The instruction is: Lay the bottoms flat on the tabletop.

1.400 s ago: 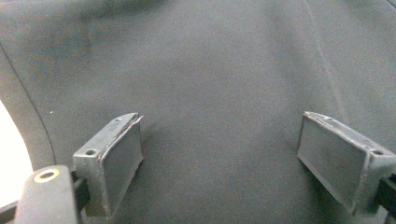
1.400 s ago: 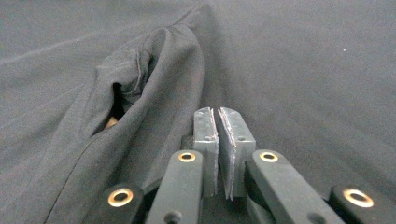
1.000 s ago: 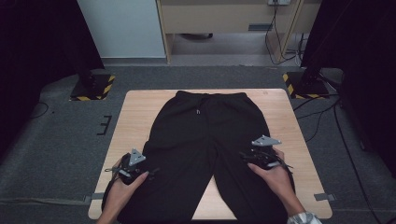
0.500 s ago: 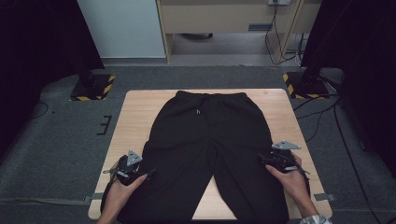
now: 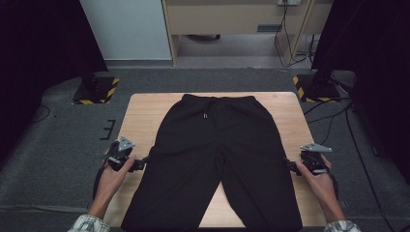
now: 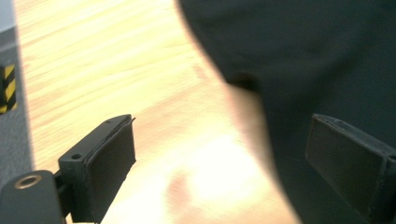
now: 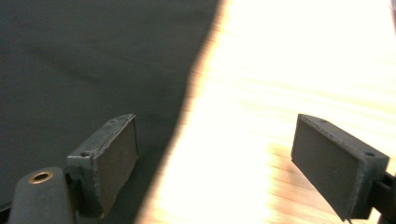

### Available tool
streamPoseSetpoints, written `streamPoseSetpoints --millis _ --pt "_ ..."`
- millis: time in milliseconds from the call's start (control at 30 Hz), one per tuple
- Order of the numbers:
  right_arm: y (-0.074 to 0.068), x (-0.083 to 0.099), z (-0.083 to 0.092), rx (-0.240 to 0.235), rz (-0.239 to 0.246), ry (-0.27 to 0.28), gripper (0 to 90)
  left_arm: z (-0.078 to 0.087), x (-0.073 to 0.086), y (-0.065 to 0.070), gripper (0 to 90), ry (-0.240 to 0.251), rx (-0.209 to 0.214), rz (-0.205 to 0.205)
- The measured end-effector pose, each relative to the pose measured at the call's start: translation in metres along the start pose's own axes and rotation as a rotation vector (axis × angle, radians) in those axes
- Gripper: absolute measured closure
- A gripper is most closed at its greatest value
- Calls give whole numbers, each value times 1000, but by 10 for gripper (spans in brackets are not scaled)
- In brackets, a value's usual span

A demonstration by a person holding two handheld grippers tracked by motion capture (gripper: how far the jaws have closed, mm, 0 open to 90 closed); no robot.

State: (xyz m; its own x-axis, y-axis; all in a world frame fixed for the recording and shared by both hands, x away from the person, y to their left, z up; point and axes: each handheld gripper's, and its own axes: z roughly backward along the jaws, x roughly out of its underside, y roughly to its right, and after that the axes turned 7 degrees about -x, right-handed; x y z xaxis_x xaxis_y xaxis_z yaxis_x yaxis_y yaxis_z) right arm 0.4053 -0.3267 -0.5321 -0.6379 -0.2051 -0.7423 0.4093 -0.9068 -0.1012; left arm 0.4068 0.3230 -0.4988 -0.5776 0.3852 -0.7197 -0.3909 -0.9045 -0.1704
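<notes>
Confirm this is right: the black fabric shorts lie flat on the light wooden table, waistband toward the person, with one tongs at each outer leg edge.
One detail is wrong. The black fabric shorts lie flat on the light wooden table, but the waistband points away from the person, as the high view shows. The left tongs and right tongs do sit at the outer leg edges.

A light wooden worktop point(image 5: 140, 116) stands on a dark grey carpet floor point(image 5: 58, 159). Two stands with yellow and black stripes point(image 5: 96, 90) point(image 5: 314, 89) sit on the floor beyond its far corners. Behind them are a white panel point(image 5: 128, 29) and a wooden cabinet point(image 5: 232, 19) with cables point(image 5: 285, 38) hanging down.
</notes>
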Motion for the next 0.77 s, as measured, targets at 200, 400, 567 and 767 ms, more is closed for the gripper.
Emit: streamPoseSetpoints --millis 200,400,567,767 --pt "15 2 -3 50 -37 -3 191 -22 10 -19 71 -42 -37 68" --pt "14 3 -3 54 -33 -12 176 -33 23 -14 54 -46 -6 113" --pt "11 9 4 52 -28 -10 176 -27 29 -11 43 -40 -9 117" --pt "4 16 11 46 -30 -11 176 -24 32 -9 29 -45 -14 125"
